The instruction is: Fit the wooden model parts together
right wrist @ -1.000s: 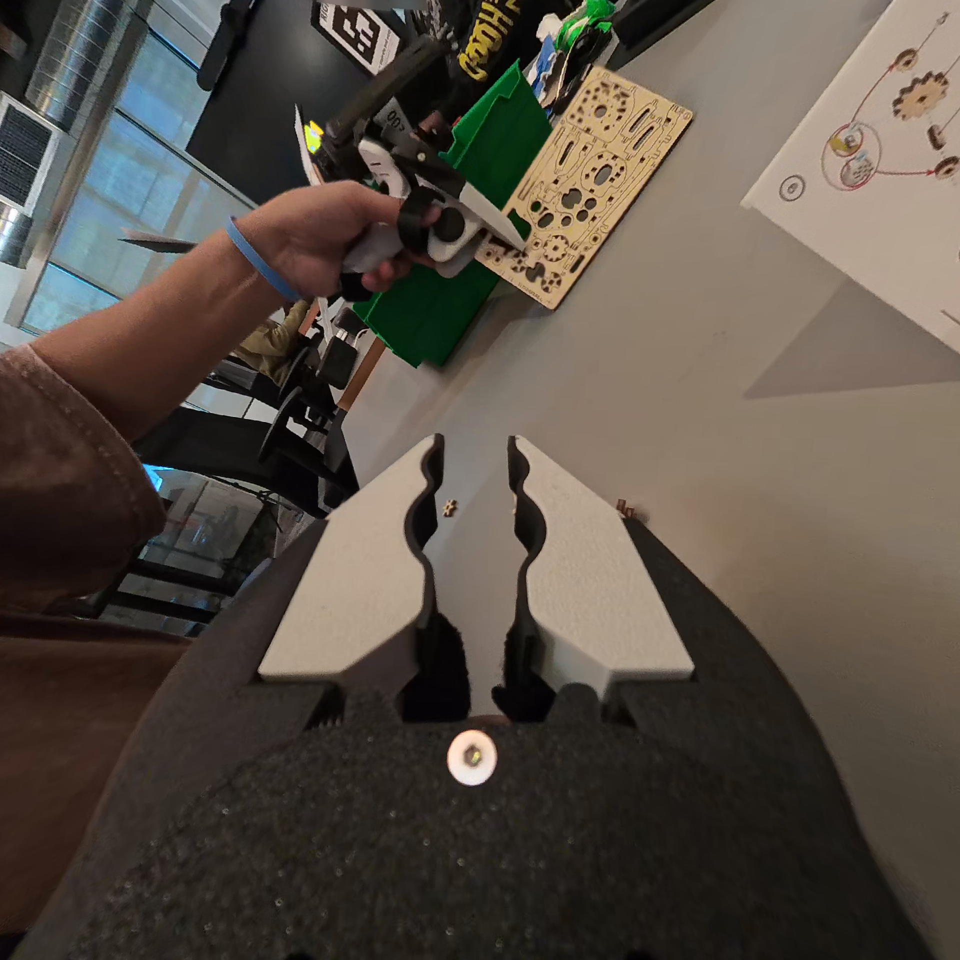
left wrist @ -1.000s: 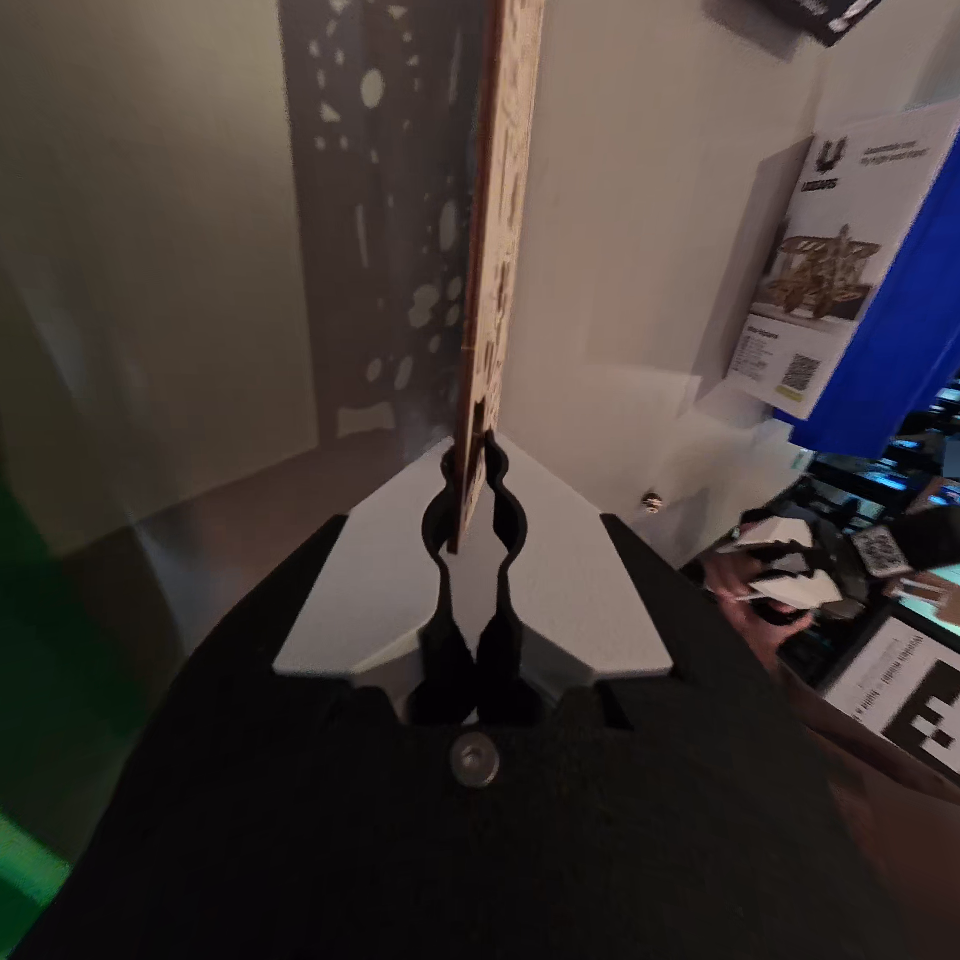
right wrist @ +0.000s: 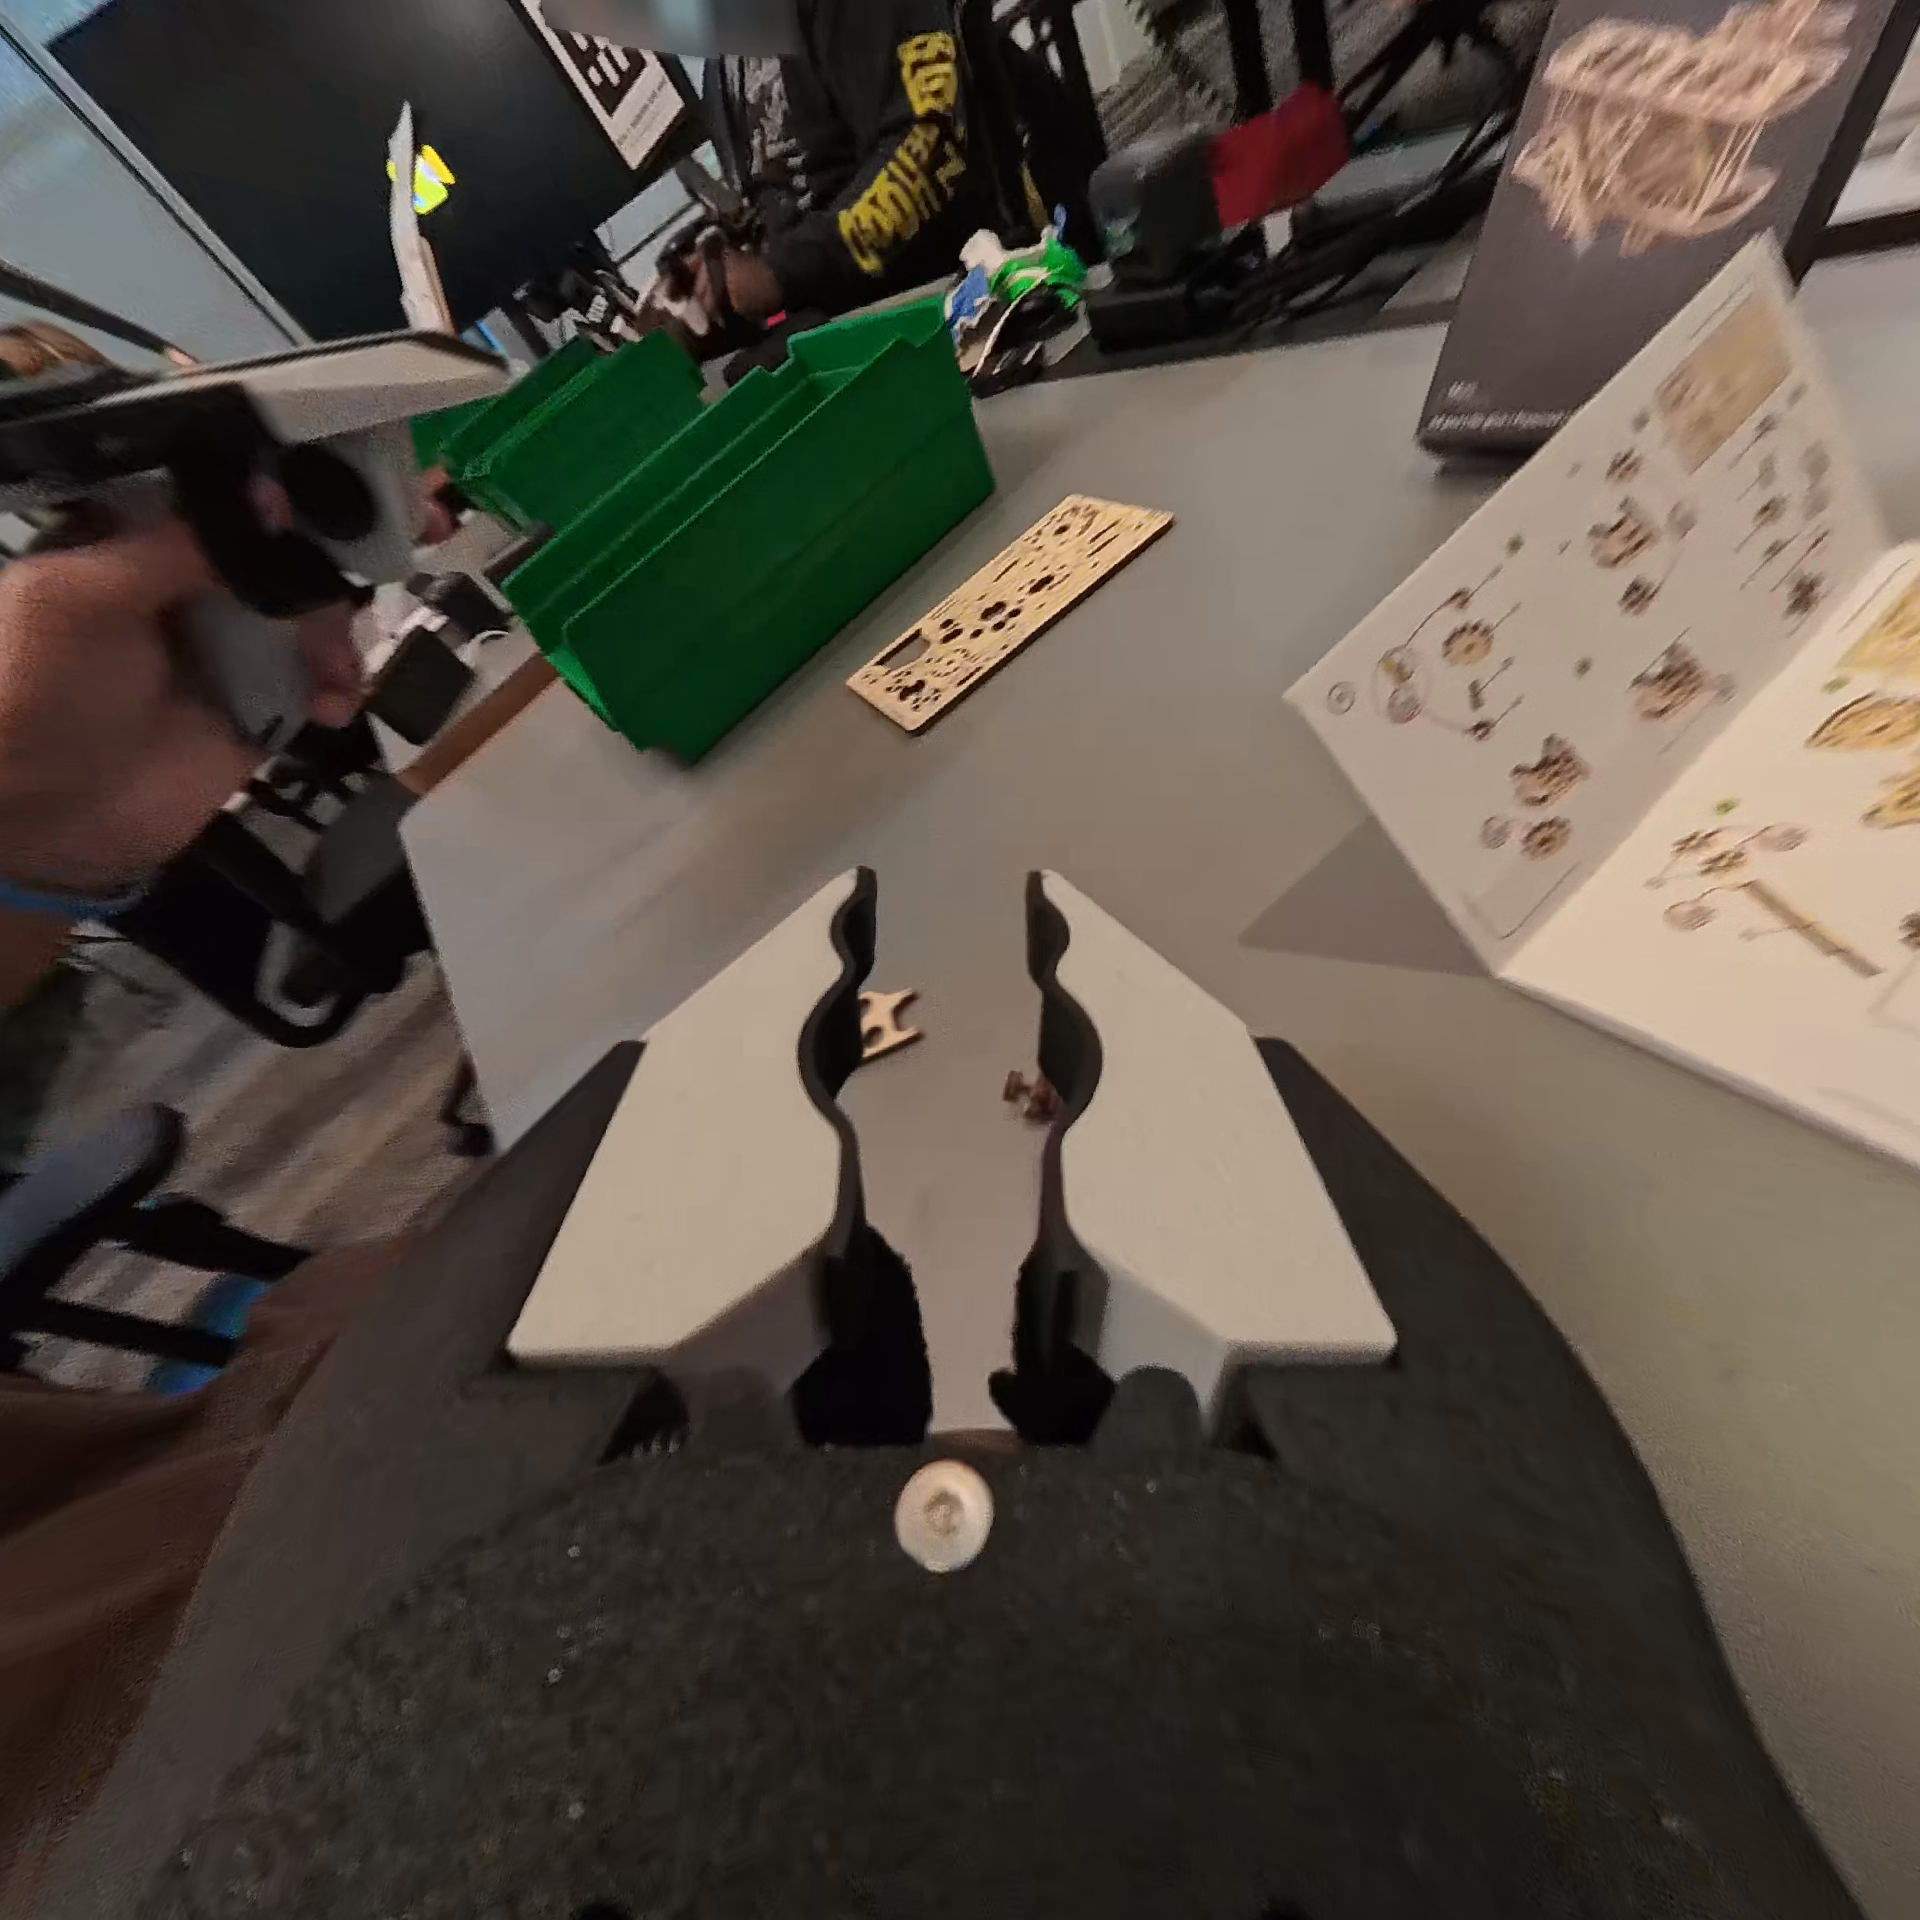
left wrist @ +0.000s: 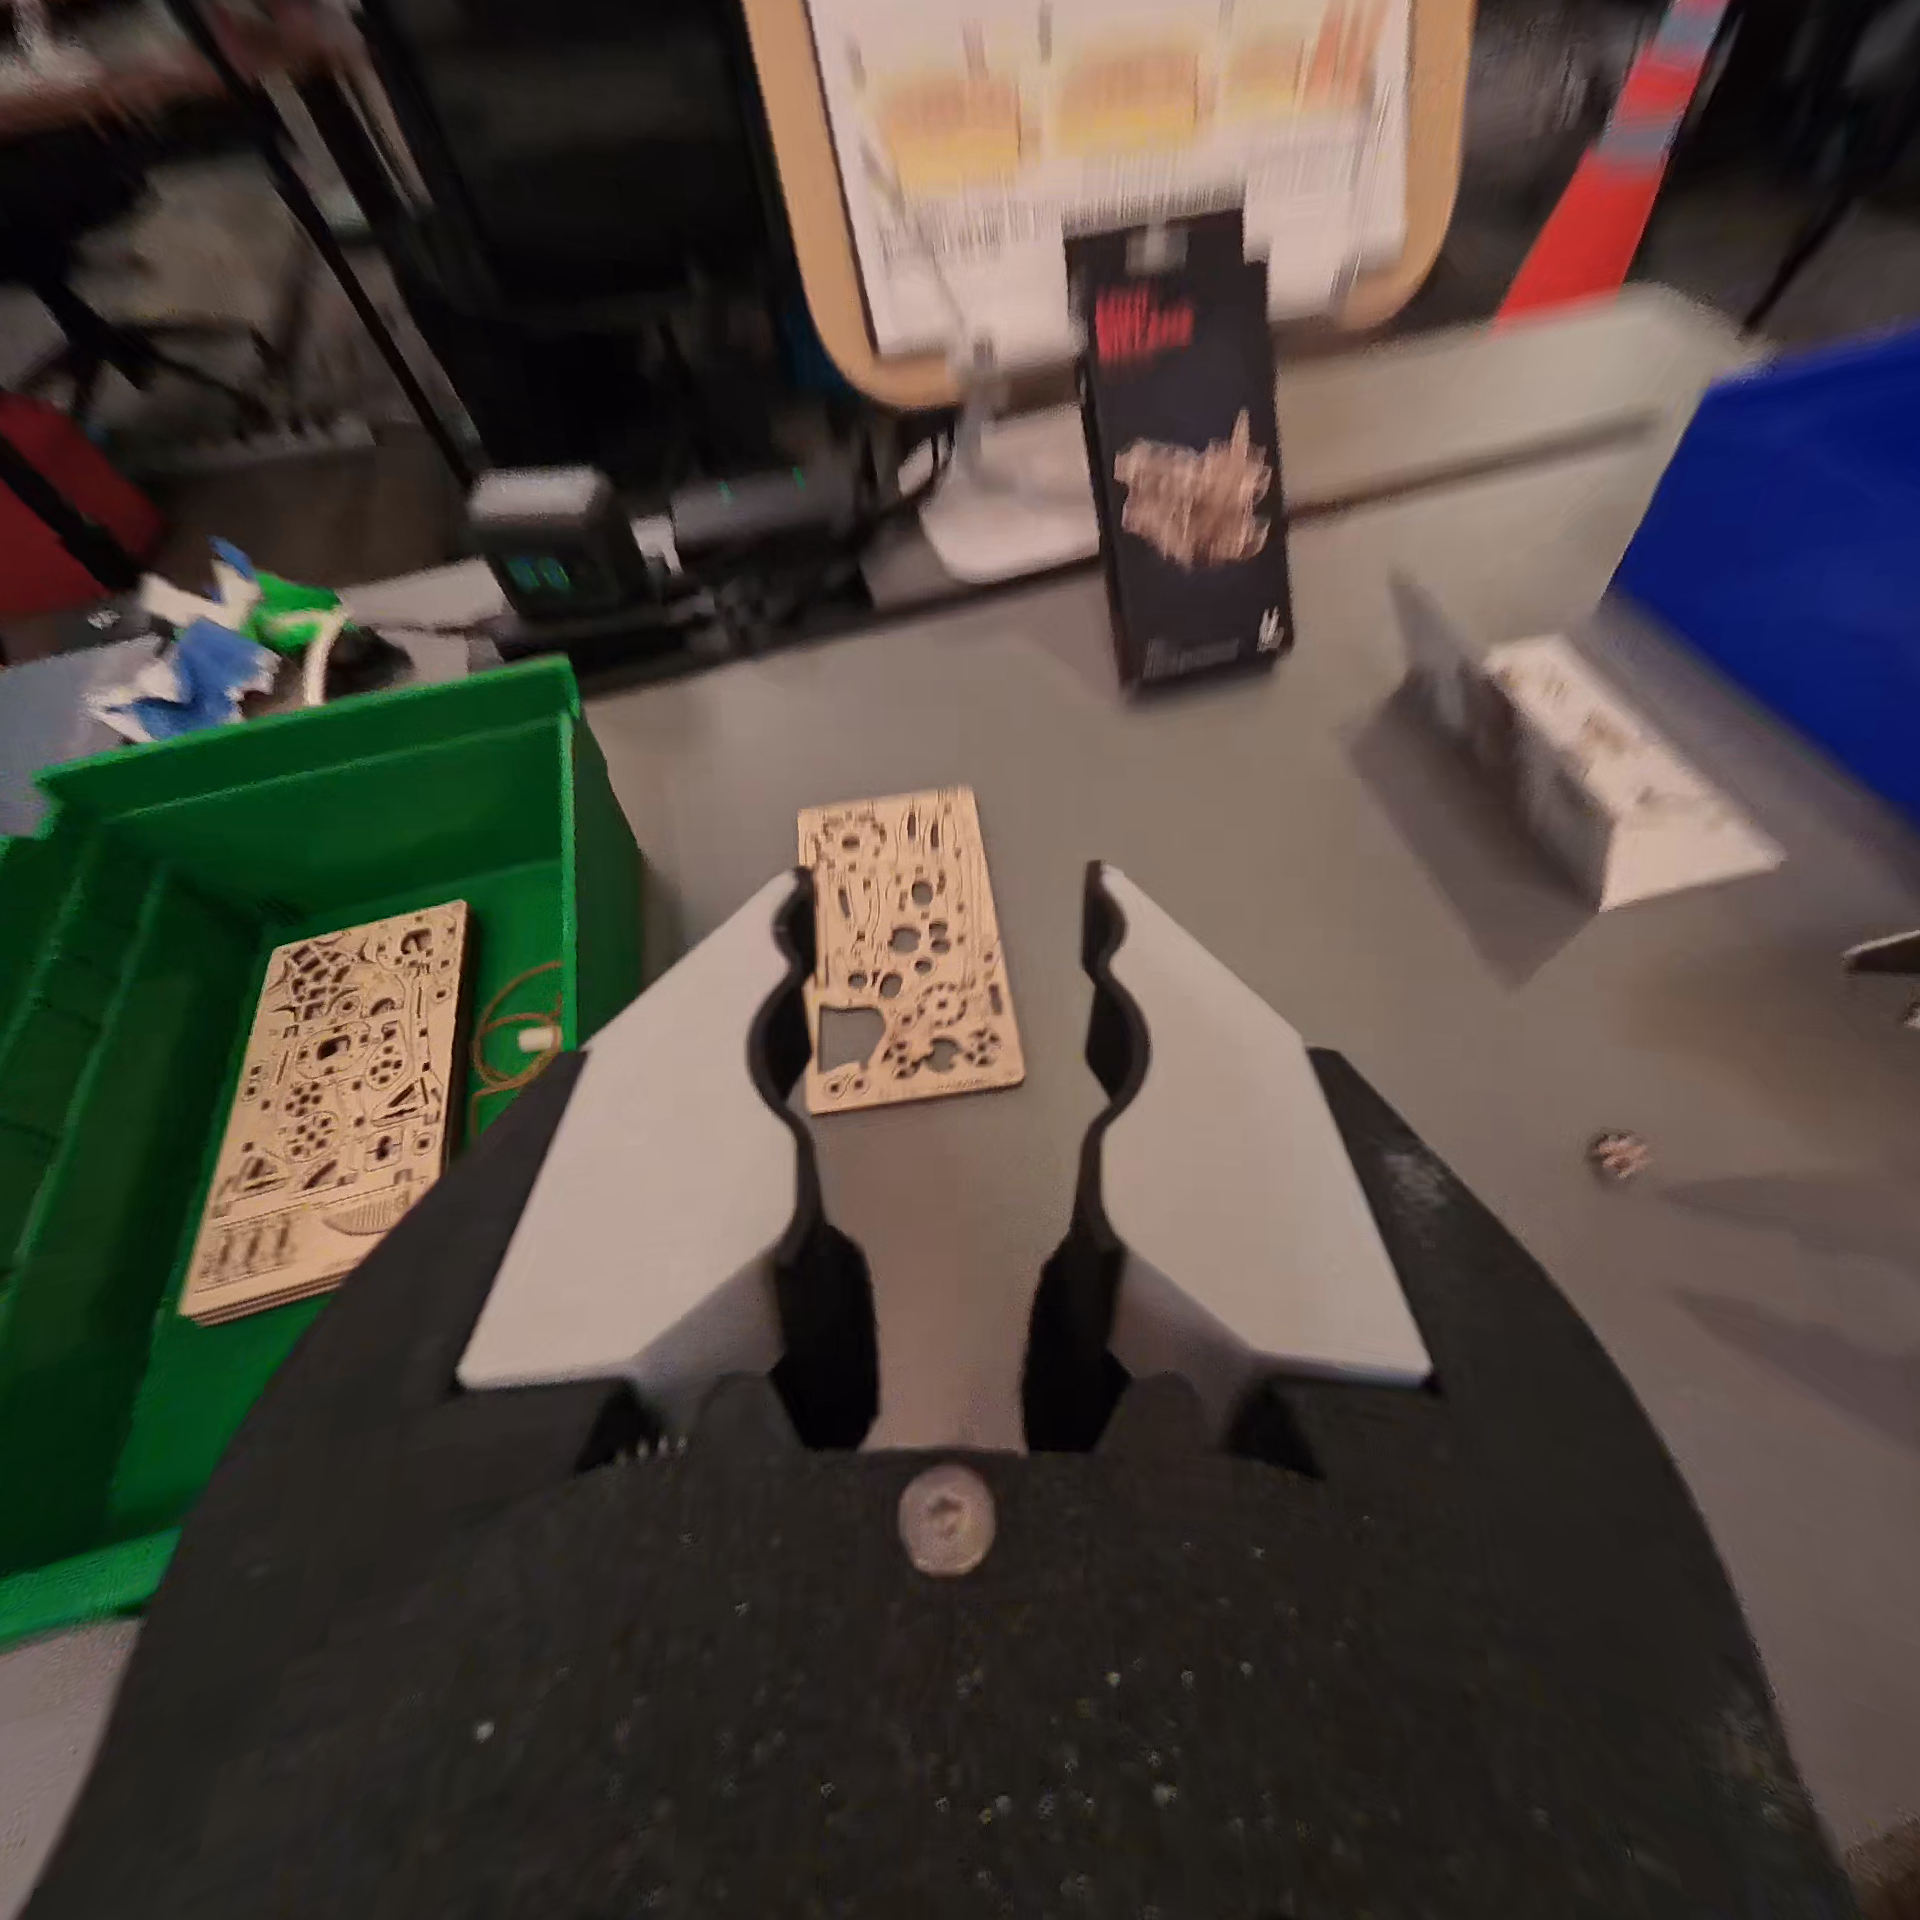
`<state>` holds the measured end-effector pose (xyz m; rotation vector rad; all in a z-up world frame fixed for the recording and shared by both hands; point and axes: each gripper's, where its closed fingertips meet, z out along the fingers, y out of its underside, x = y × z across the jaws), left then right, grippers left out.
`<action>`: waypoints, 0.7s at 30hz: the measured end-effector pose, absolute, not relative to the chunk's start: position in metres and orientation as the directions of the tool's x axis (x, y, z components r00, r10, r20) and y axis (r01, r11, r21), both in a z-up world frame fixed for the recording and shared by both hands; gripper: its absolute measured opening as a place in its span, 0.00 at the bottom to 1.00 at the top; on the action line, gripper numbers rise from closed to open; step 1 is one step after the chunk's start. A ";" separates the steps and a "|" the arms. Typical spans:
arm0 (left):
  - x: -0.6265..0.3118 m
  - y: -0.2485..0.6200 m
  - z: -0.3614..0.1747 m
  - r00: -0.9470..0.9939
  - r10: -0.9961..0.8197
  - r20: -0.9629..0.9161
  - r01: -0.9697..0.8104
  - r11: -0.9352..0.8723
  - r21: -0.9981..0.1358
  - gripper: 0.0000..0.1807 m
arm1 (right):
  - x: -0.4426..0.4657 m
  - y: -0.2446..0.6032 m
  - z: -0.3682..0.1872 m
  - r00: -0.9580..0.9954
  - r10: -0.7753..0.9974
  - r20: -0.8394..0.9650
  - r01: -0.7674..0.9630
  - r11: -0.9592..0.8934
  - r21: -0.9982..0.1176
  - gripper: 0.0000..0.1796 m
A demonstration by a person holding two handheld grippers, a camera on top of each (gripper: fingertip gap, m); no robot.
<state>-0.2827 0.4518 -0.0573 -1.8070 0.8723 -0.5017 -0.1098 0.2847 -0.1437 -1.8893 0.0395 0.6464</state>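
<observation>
**Both grippers empty, small parts next**

Right gripper (right wrist: 948, 914), jaws apart and empty, hovers over a small pale wooden cut-out piece (right wrist: 885, 1022) and tiny dark part (right wrist: 1029, 1093); likely pick-up next, needing careful centring. Left gripper (left wrist: 943, 904), spread wide, faces the flat perforated wooden sheet (left wrist: 906, 948) beside the green plastic bin (left wrist: 592, 831)

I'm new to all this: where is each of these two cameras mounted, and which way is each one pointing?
Left wrist view: sits on the left gripper, open, looking down at the wooden sheet on the grey table, beside the green bin.
Right wrist view: sits on the right gripper, open, over two small wooden pieces; a hand holds the other gripper at left.
Shared: sheet, bin, table.
</observation>
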 end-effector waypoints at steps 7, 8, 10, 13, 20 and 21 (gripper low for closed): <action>-0.306 0.395 -0.107 0.614 -0.773 0.160 -0.219 -0.361 -0.906 0.36 | -0.103 0.280 -0.138 0.928 0.209 -0.307 -0.230 -0.326 -0.917 0.21; -0.309 0.390 -0.120 0.614 -0.766 0.188 -0.229 -0.401 -0.887 0.40 | -0.103 0.275 -0.141 0.929 0.184 -0.322 -0.252 -0.325 -0.912 0.23; -0.312 0.379 -0.141 0.589 -0.778 0.218 -0.260 -0.438 -0.861 0.39 | -0.103 0.264 -0.152 0.936 0.145 -0.322 -0.255 -0.352 -0.901 0.28; -0.314 0.371 -0.160 0.546 -0.806 0.227 -0.275 -0.429 -0.861 0.33 | -0.099 0.252 -0.166 0.971 0.132 -0.199 -0.126 -0.428 -0.895 0.32; -0.269 0.357 -0.180 0.437 -0.824 0.361 -0.331 -0.520 -0.787 0.32 | -0.074 0.239 -0.182 0.968 0.039 -0.248 -0.198 -0.488 -0.850 0.32; -0.254 0.355 -0.180 0.422 -0.839 0.344 -0.373 -0.506 -0.777 0.31 | -0.073 0.239 -0.184 0.962 0.034 -0.272 -0.222 -0.490 -0.843 0.32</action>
